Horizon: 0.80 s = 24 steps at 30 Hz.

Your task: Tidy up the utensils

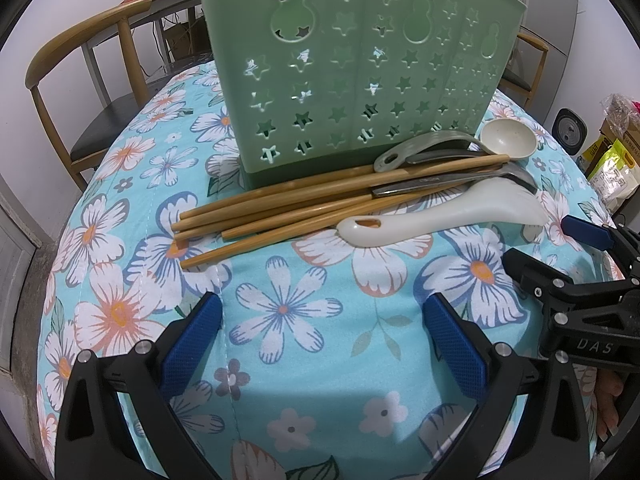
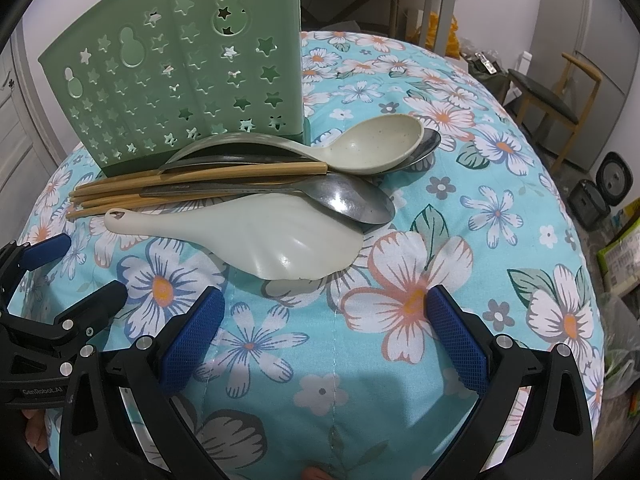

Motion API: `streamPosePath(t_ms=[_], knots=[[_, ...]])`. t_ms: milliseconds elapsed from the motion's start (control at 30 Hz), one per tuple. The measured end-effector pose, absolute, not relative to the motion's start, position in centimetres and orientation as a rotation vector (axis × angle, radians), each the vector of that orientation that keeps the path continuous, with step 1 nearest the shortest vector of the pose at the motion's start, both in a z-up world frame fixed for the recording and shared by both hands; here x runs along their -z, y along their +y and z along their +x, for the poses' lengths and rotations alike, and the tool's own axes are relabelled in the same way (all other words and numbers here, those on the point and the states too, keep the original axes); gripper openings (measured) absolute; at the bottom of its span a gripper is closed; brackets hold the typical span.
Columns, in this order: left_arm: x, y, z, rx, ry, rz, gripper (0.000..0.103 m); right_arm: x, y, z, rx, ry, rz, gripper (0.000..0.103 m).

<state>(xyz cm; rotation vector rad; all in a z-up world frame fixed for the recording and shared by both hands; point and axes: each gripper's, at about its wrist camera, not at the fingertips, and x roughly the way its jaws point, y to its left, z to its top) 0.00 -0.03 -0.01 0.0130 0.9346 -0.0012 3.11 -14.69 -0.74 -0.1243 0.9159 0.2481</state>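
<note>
Left wrist view: both claws, left (image 1: 320, 344) & right (image 2: 322, 340), wide open, empty, above tablecloth (image 1: 280, 272).

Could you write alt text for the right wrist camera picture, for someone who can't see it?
Spoons, a white rice paddle and wooden chopsticks lie piled on a floral tablecloth before a green star-cut utensil holder. The open right claw frames the foreground.
</note>
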Motion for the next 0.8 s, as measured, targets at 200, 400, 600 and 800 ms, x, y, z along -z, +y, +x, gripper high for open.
streamPosePath(t_ms=[200, 400, 600, 800], knots=[[0.01, -0.01, -0.01, 0.002, 0.934, 0.013, 0.099, 0.82, -14.83, 3.35, -0.25, 0.917, -0.123, 0.097], [0.04, 0.02, -0.04, 0.003, 0.934, 0.012, 0.099, 0.86, -14.81, 3.29, -0.249, 0.917, -0.122, 0.097], [0.07, -0.06, -0.03, 0.001, 0.935, 0.013, 0.099, 0.86, -14.83, 3.3, -0.249, 0.917, -0.122, 0.097], [0.19, 0.01, 0.05, 0.004, 0.934, 0.01, 0.099, 0.85, -14.82, 3.34, -0.248, 0.916, -0.124, 0.097]])
